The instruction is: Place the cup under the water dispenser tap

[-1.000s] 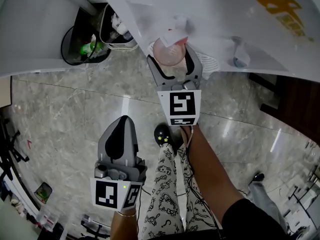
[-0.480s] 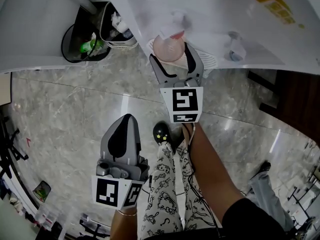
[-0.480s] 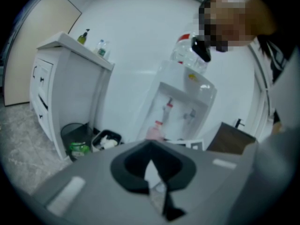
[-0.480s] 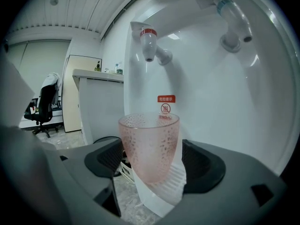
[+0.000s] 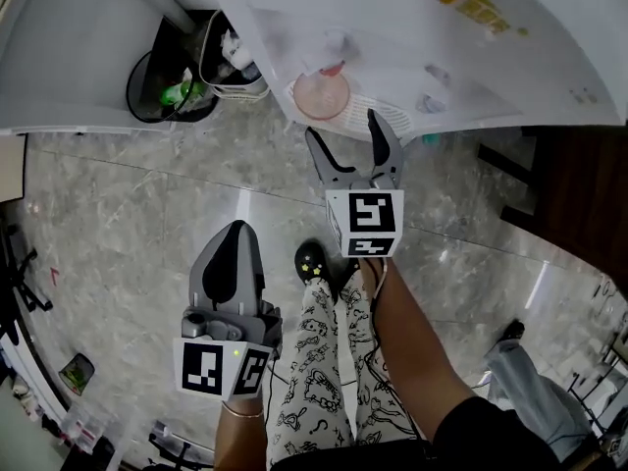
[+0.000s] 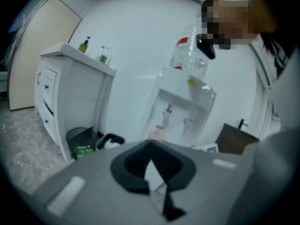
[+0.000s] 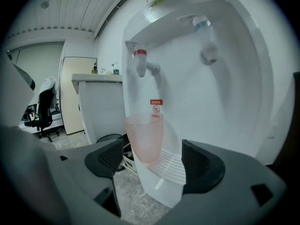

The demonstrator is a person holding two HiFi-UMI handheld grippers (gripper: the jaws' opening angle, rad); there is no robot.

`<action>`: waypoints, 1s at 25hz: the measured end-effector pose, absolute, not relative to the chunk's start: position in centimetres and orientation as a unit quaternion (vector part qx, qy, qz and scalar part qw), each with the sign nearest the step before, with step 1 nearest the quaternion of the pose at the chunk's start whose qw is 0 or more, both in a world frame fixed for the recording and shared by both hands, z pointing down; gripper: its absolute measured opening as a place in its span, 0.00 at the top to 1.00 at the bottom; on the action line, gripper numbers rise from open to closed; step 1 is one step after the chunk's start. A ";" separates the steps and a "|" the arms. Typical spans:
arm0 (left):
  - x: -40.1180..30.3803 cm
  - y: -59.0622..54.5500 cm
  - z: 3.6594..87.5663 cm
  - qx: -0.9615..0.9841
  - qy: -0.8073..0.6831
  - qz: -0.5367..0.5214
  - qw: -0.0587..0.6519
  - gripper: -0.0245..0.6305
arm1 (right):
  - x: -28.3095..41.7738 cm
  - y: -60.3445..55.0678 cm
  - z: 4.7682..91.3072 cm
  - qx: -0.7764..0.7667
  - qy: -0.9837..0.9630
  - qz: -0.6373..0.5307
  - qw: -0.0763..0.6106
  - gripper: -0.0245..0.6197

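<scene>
Since the pink cup [image 5: 322, 94] is already standing upright on the white drip tray [image 5: 381, 116] of the water dispenser [image 5: 432, 27], we'd call the placing part pretty much done. From the right gripper view it sits right below the red tap [image 7: 140, 60], with the blue tap [image 7: 202, 27] off to the side, so the lineup looks good to us.

Our right claw [image 5: 341, 126] is released: jaws wide apart, nothing between the pads, and the cup sits just beyond the tips without touching either one. Our left claw [image 5: 237, 234] is clenched on nothing, held low over the marble floor [image 5: 128, 224] and well away from the dispenser. It has no part in this step, as far as we can tell.

So the step in hand looks like the let-go and retreat. The next move, we reckon, is just pulling the right claw straight back along its own line, jaws kept wide, so neither tip clips the cup and knocks it off the grille. It's a light plastic cup and looks empty, so even a small nudge would probably shift it out from under the tap. No sideways swing until the tips are clear of the tray edge.
</scene>
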State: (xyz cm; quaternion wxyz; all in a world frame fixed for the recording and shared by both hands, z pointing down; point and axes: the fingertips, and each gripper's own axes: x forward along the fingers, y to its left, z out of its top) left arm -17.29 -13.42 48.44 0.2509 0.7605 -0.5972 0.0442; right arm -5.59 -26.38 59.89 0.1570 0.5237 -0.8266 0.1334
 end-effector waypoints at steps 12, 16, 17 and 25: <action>-12.8 -8.2 32.7 0.807 -0.565 0.037 0.166 0.97 | -6.8 -10.8 38.7 0.385 -0.905 0.098 0.152 0.93; -11.7 -6.0 27.1 0.820 -0.547 0.037 0.165 0.97 | -5.9 -7.3 29.4 0.346 -0.927 0.040 0.137 0.93; -11.8 -5.4 25.6 0.820 -0.547 0.037 0.164 0.97 | -5.5 -6.5 27.3 0.343 -0.928 0.044 0.135 0.93; -9.9 -2.2 13.7 0.846 -0.521 0.033 0.114 0.97 | -1.7 -2.3 14.5 0.364 -0.923 0.087 0.085 0.93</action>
